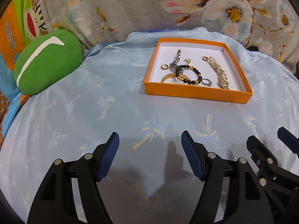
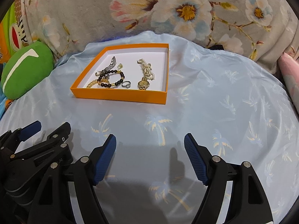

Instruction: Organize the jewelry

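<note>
An orange box [image 1: 196, 93] with a white inside lies on the pale blue palm-print cloth; it also shows in the right wrist view [image 2: 119, 95]. In it lie a black bead bracelet [image 1: 188, 74], a yellow bead bracelet [image 1: 168, 77], a silver watch [image 1: 176, 59], a gold watch [image 1: 223, 83] [image 2: 143, 84], a pearl bracelet [image 1: 216, 65], a silver ring [image 1: 206, 82] [image 2: 126, 84] and small gold earrings [image 1: 164, 66]. My left gripper [image 1: 150, 138] is open and empty, well short of the box. My right gripper [image 2: 150, 140] is open and empty beside it, also seen in the left wrist view [image 1: 265, 136].
A green plush cushion [image 1: 46, 63] [image 2: 26, 71] lies to the left of the box. A floral blanket [image 1: 168, 9] rises behind the cloth. An orange and green printed fabric [image 1: 13, 37] is at far left. A pink item [image 2: 291, 74] sits at the right edge.
</note>
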Tool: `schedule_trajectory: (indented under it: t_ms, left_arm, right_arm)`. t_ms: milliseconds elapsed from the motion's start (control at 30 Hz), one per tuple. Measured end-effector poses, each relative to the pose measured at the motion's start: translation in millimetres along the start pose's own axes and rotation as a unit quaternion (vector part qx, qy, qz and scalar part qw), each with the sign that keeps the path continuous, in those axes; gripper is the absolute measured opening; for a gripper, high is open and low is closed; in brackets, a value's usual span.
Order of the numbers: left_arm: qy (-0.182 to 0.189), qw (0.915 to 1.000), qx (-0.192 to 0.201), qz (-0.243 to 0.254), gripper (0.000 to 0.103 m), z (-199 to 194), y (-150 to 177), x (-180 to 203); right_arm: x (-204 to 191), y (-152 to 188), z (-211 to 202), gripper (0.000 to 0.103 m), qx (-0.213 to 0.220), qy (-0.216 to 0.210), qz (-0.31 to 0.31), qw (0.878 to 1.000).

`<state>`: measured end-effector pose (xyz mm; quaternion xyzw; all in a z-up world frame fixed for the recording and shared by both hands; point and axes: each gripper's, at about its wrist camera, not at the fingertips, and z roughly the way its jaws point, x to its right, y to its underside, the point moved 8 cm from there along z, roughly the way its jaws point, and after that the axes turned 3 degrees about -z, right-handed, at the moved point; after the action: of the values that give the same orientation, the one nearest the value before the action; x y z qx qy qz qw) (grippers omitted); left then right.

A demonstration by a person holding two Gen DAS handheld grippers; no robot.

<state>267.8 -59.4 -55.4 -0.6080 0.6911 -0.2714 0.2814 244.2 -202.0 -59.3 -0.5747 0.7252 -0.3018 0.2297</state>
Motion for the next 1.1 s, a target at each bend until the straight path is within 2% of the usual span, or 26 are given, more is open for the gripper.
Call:
schedule_trajectory:
  t_ms: [533, 1100]
  left_arm:
    - [-0.014, 0.9999, 0.002, 0.007, 0.068, 0.3, -0.4, 0.2]
    - [-0.013, 0.9999, 0.004, 0.009, 0.068, -1.0, -0.9, 1.2]
  right_arm:
    - [1.1, -0.2, 1.9, 0.074, -0.003, 0.0, 0.002, 1.0]
    - [3.7, -0.5, 0.7, 0.074, -0.001, 0.005, 0.002, 1.0]
